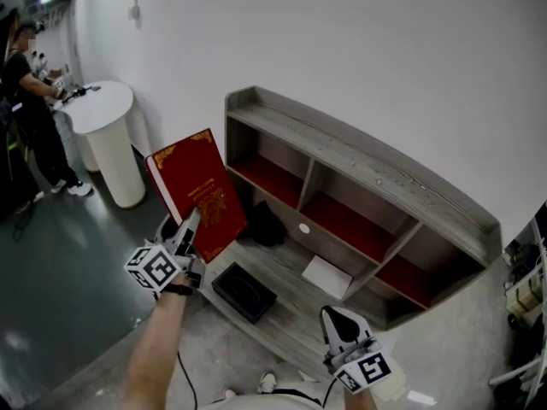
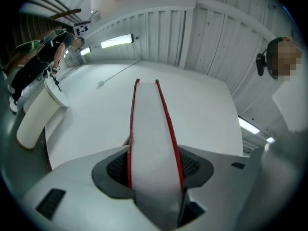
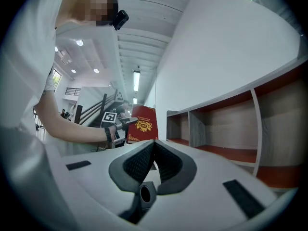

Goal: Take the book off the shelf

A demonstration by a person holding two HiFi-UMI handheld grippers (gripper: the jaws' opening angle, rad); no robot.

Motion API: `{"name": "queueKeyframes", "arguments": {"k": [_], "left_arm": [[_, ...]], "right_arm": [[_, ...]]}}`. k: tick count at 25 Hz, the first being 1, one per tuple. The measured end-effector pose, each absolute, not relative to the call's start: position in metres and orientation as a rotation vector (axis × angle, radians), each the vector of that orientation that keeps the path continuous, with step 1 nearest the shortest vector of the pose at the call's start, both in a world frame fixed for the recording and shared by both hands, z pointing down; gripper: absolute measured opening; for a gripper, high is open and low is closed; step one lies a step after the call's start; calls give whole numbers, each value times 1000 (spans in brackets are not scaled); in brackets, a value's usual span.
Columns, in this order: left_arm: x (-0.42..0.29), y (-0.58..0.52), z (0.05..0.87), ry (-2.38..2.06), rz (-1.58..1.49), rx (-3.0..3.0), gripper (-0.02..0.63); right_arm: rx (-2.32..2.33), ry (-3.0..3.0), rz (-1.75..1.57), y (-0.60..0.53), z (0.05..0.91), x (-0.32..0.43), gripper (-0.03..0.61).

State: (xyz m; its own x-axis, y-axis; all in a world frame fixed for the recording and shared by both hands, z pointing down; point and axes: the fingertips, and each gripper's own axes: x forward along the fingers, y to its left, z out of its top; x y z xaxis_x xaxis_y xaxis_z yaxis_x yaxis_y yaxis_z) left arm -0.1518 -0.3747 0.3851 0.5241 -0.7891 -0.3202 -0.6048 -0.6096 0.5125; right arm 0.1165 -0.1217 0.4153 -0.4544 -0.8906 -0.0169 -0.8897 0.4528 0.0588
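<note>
A red book with gold ornament on its cover is out of the grey shelf and stands tilted in the air to the shelf's left. My left gripper is shut on its lower edge. In the left gripper view the book's white page edge runs up between the two pads. The right gripper view shows the book and the left gripper in the distance. My right gripper hangs low in front of the shelf, pads closed together with nothing between them.
On the shelf's lower ledge lie a black box, a white card and a dark object. The compartments have red floors. A round white pedestal table stands at the left, with a person beside it.
</note>
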Motion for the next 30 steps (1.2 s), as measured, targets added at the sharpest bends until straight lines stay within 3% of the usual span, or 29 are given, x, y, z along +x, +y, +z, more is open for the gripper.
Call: {"name": "queueKeyframes", "arguments": {"k": [30], "left_arm": [[-253,-177,396,-1653,-531,2571,238]], "right_arm": [[1642,-2642,-148,-124,408,138,23]]}}
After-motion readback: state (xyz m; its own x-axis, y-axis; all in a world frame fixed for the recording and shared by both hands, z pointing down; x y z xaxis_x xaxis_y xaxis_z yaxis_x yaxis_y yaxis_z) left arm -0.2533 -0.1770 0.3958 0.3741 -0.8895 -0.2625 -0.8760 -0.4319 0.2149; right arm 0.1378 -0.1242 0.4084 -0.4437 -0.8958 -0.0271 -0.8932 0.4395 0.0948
